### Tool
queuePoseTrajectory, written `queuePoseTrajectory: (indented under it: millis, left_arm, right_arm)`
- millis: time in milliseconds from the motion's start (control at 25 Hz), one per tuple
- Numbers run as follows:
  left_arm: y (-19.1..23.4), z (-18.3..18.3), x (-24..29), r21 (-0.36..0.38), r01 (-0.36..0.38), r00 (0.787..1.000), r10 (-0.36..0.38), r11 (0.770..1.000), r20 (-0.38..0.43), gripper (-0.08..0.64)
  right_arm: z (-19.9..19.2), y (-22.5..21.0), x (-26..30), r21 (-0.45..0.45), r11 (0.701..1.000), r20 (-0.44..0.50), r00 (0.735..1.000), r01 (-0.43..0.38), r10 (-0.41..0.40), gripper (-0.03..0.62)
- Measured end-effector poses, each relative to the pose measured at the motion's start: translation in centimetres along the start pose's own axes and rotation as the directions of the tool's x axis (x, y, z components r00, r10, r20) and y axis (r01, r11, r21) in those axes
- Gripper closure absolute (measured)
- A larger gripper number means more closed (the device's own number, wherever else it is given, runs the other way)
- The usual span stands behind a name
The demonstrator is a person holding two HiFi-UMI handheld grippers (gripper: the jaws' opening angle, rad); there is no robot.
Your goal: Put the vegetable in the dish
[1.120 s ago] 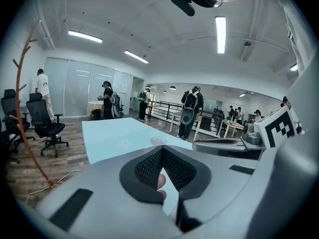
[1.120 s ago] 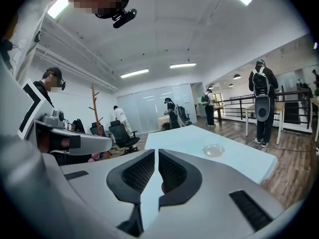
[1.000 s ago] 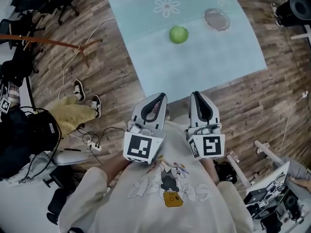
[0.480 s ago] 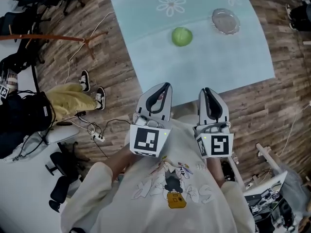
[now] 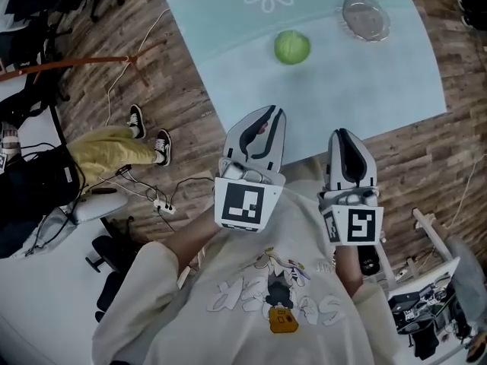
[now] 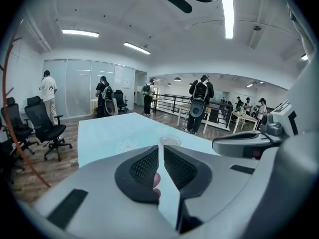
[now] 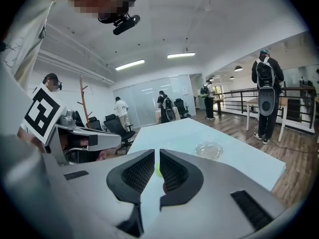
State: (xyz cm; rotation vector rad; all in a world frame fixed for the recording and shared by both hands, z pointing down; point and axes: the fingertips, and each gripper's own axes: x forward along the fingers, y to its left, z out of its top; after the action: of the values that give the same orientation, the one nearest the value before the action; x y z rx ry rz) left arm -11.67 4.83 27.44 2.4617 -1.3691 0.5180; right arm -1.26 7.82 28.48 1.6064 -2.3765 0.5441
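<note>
Green vegetable (image 5: 292, 47) sits on a pale-blue worktop (image 5: 342, 90) in an open-plan office

A wood-plank floor (image 5: 175, 90) with office chairs (image 6: 47, 128) surrounds the flower-printed surface. Since a second ago, both hand-held tools have come forward to its near edge. The left gripper (image 5: 272, 112) and the right gripper (image 5: 340, 134) each have their jaws pressed together on nothing. The vegetable lies ahead of the left gripper, well apart from it, and the clear dish (image 5: 365, 17) sits beyond to the right.

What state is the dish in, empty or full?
Empty. The dish shows bare glass; the green vegetable sits apart on the table.
</note>
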Motion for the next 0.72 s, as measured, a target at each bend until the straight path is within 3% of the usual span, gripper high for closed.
queuePoseTrajectory:
  millis: [160,320,480,720]
  left_arm:
    - [1.0,-0.8,1.7,0.011,0.011,1.0,-0.011,1.0,-0.007,0.482]
    - [1.2,-1.6,3.4,-0.043,0.002,0.999,-0.003,0.999,-0.038,0.37]
    - [1.6,-2.7,6.3,-0.002,0.03,0.999,-0.03,1.0,-0.029,0.253]
    - [3.1,-4.5,10.1,-0.01,0.009,0.999,-0.009,1.0,-0.037,0.184]
  right_arm:
    - [-0.4,-0.7,1.2,-0.01,1.0,-0.016,1.0,0.009,-0.01,0.552]
    - [-0.6,-0.9,2.1,-0.017,1.0,-0.032,0.999,-0.006,0.005,0.552]
    - [-0.8,-1.7,3.6,-0.015,1.0,-0.039,0.999,-0.009,0.008,0.552]
    - [-2.5,-2.7,5.4,0.012,1.0,-0.072,0.997,0.017,-0.016,0.552]
